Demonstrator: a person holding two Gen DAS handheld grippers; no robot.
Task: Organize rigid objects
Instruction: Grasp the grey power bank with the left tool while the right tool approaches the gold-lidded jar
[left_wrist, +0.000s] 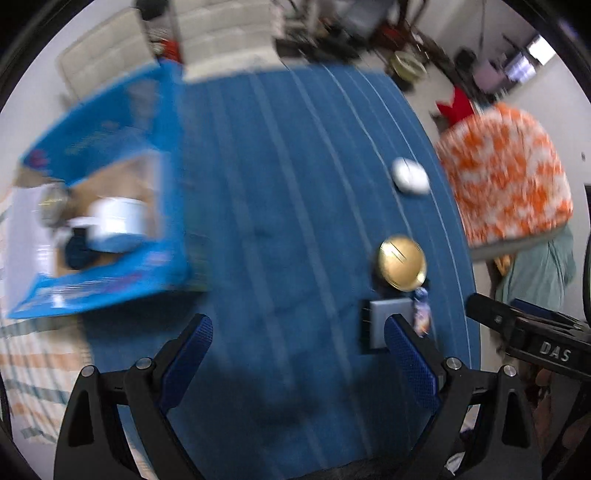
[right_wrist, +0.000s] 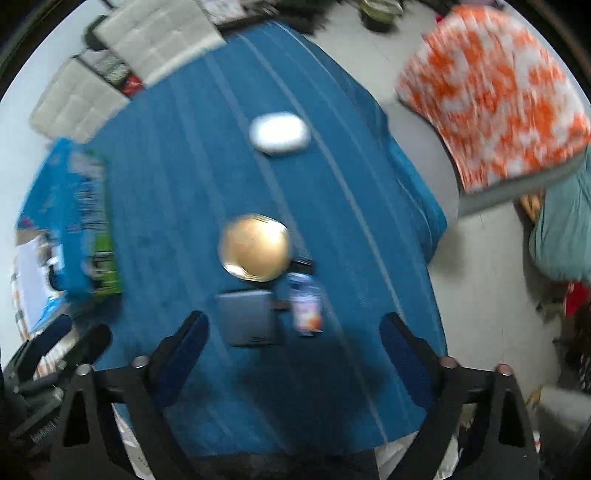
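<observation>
Both the left gripper and the right gripper hang with jaws wide apart, holding nothing. The gold bowl, grey flat box and small printed can sit crowded together on the blue cloth (the white oval case lies well apart). Reaching for one could knock its neighbours, and the can may topple. The blue carton already holds items.

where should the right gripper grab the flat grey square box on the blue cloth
Across two opposite straight edges of the flat grey square box, coming down from above. It lies flat on the blue cloth, so only its sides offer purchase. The right gripper is open; the round gold lid crowds its far edge.
</observation>
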